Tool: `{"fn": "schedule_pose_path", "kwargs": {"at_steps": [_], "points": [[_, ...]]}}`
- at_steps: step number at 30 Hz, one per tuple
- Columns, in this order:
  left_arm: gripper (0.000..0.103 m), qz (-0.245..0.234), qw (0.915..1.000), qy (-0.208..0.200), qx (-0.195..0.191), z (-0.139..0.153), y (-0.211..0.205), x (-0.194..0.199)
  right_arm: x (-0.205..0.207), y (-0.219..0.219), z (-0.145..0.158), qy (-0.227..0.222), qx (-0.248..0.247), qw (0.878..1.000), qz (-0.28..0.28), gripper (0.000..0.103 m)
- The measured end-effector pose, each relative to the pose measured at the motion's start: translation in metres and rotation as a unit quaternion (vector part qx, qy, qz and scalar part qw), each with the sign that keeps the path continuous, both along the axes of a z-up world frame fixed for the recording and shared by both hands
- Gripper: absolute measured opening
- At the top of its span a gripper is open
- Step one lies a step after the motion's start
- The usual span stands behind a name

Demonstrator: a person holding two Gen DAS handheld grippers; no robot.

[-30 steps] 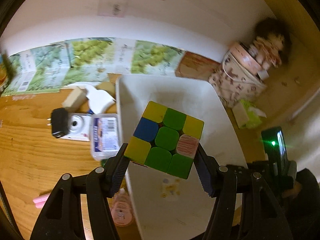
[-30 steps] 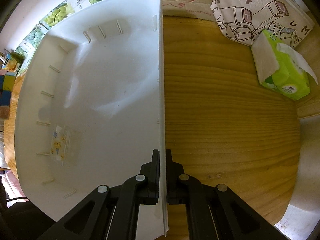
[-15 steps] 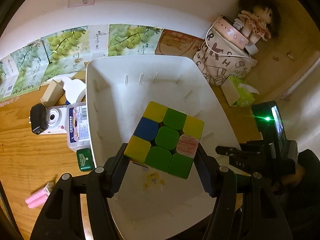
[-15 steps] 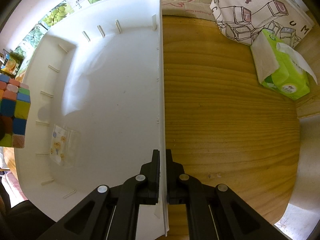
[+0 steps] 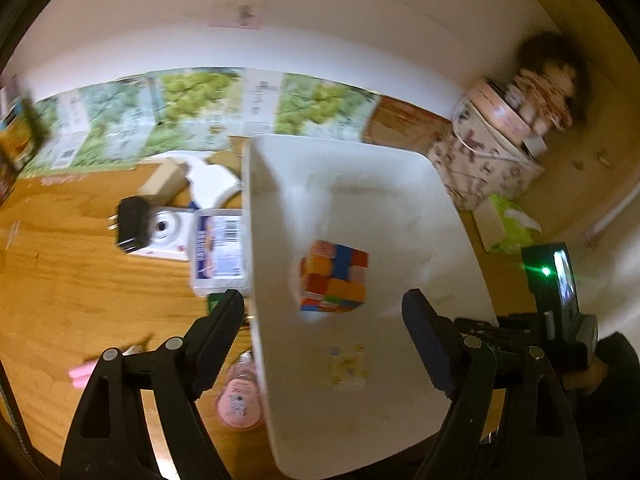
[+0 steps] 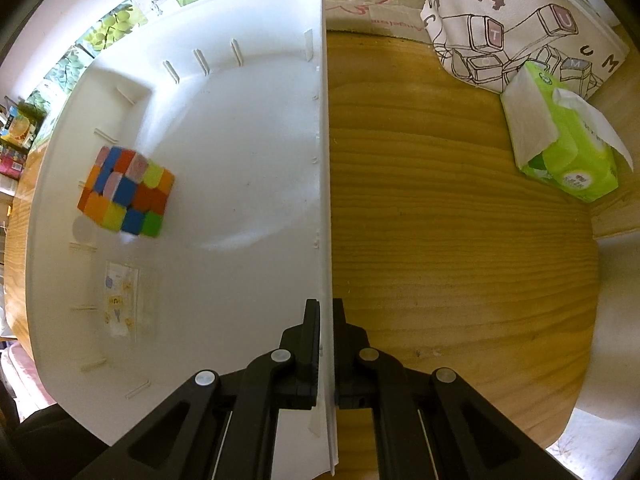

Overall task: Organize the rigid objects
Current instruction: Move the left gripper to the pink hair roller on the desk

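A scrambled colour cube (image 5: 334,278) is inside the white plastic bin (image 5: 380,208), blurred and free of any finger. My left gripper (image 5: 323,307) hangs over the bin with its jaws opening wide and nothing pressed between the pads. The right wrist view shows the cube (image 6: 126,196) near the left wall of the bin (image 6: 240,152), beside a small sticker sheet (image 6: 120,304). My right gripper (image 6: 326,308) points straight down, shut on the bin's right wall.
Left of the bin on the wooden table lie a white camera (image 5: 166,226), a black plug (image 5: 132,224), a labelled clear box (image 5: 218,248) and a pink round case (image 5: 240,400). A green tissue pack (image 6: 568,152) and a printed tote bag (image 6: 520,12) sit to the right.
The left gripper's jaws spread apart and let go of the cube, which dropped into the bin. The left wrist view swung. The right gripper kept its hold on the bin wall.
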State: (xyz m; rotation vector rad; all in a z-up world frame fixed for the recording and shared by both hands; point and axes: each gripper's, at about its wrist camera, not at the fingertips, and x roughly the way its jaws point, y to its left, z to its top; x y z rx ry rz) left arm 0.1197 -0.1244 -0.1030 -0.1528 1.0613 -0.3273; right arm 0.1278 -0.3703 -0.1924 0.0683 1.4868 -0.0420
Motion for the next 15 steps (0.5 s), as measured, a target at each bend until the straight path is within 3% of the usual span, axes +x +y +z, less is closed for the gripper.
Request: {"fn": "schedule_pose_path", "kwargs": {"at_steps": [5, 11, 15], "points": [[0.084, 0.075, 0.9971, 0.005, -0.013, 0.0, 0.032, 0.0, -0.003, 0.003, 0.002, -0.002, -0.003, 1.0, 0.002, 0.005], [0.084, 0.177, 0.9835, 0.015, -0.034, -0.006, 0.08, -0.003, -0.004, 0.008, 0.001, 0.0, -0.008, 1.0, 0.006, 0.005], [0.084, 0.239, 0.9698, 0.022, -0.04, -0.012, 0.11, -0.011, -0.003, 0.013, 0.001, 0.001, -0.018, 1.0, 0.008, 0.005]]}}
